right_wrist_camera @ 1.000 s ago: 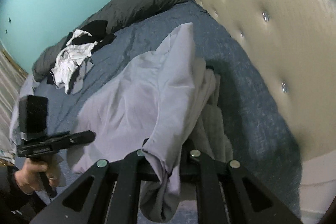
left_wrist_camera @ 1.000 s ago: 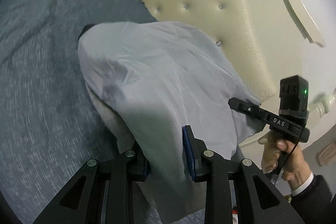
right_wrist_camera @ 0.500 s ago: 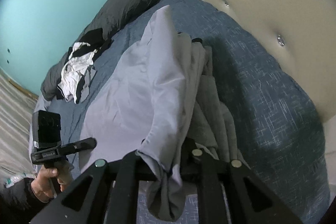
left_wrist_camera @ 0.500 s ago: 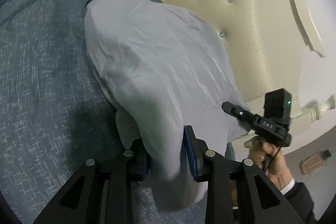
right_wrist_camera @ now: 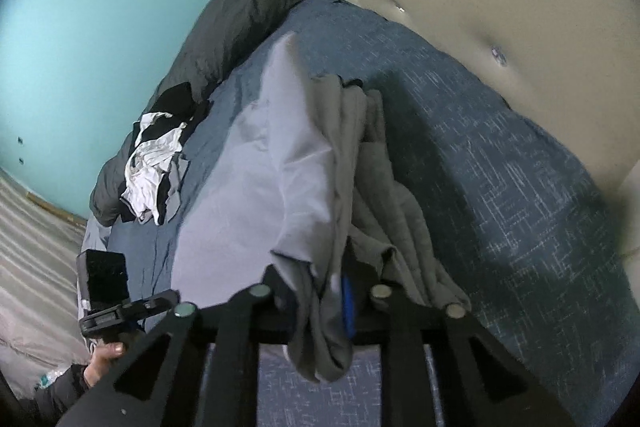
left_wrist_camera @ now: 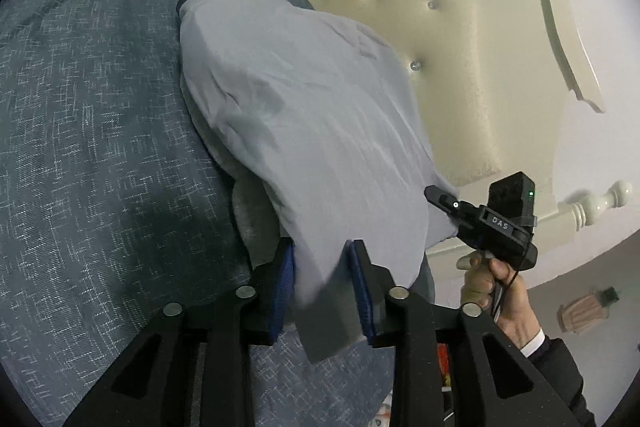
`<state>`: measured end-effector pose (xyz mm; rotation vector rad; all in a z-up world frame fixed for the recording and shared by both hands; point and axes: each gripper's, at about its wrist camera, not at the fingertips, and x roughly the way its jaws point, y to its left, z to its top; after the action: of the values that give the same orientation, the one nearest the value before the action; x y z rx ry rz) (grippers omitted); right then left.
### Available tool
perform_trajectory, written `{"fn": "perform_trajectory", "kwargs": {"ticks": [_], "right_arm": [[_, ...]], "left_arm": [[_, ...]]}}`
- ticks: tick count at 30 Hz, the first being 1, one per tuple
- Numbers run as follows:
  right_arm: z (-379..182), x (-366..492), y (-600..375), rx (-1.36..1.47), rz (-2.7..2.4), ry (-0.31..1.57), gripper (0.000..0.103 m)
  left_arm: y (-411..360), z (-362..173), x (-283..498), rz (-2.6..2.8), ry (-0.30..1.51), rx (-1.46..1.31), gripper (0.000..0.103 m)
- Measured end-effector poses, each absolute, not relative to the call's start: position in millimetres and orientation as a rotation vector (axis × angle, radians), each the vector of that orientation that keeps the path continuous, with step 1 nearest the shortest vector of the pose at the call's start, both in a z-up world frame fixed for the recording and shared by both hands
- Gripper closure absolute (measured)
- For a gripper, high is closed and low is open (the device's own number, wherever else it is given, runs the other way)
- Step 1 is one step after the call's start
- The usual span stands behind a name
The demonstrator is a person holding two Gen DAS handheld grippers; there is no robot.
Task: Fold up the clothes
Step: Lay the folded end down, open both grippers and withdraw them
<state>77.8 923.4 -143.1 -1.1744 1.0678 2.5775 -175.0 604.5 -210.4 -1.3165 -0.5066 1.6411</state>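
A pale lilac garment (left_wrist_camera: 312, 107) is held up over a crumpled grey garment (left_wrist_camera: 252, 211) on the blue-grey bed (left_wrist_camera: 100, 107). My left gripper (left_wrist_camera: 322, 267) is shut on the lilac garment's near edge, and cloth fills the gap between its blue pads. My right gripper (right_wrist_camera: 316, 291) is shut on a bunched corner of the same garment (right_wrist_camera: 248, 187), which hangs down past its fingers. The grey garment (right_wrist_camera: 372, 155) lies just right of that. Each gripper also shows in the other's view: the right gripper (left_wrist_camera: 436, 193) at the cloth's far edge, the left gripper (right_wrist_camera: 160, 301) low on the left.
A cream tufted headboard (left_wrist_camera: 460, 47) rises right behind the garments. A dark grey duvet (right_wrist_camera: 224, 39) and a heap of black and white clothes (right_wrist_camera: 156, 163) lie further along the bed. A person's hand (left_wrist_camera: 496, 279) holds the right gripper near a white bedpost (left_wrist_camera: 600, 199).
Both grippers have carried the lilac garment's edge forward over the bed and tilted downward. The garment now spreads further over the grey one. A blue pad now shows beside the cloth in the right gripper.
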Motion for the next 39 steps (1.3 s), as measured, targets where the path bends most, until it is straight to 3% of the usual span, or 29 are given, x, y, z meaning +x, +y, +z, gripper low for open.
{"fn": "perform_trajectory", "kwargs": {"ticks": [9,14,16,25,27,28,29,32,39], "right_arm": [[-139,85,926,-1.178,2.545,1.131,0.093],[-163,95,926,-1.193,2.480,1.144,0.078],[-156,101,926,-1.145,2.496,1.097,0.073],[-102,109,895,-0.976,2.589,0.595,0.072],[-96,111,890,-0.930,2.602,0.553,0.072],[-93,112,888,-0.907,2.608,0.537,0.075],[-93,110,884,-0.910,2.626,0.517,0.086],[-94,104,870,-0.941,2.691,0.452,0.095],[-137,95,873,-1.047,2.615,0.460,0.102]], "left_arm": [[610,-216,-173,1.628,-0.482,-1.351,0.078],[612,-232,-173,1.629,-0.452,-1.391,0.077],[609,-226,-175,1.640,-0.452,-1.379,0.076],[602,-160,-168,1.821,-0.245,-1.160,0.077],[608,-159,-164,1.819,-0.199,-1.148,0.077],[610,-159,-162,1.817,-0.182,-1.145,0.077],[613,-162,-160,1.813,-0.173,-1.150,0.077],[621,-169,-154,1.800,-0.146,-1.163,0.077],[629,-189,-146,1.813,-0.095,-1.195,0.077]]}}
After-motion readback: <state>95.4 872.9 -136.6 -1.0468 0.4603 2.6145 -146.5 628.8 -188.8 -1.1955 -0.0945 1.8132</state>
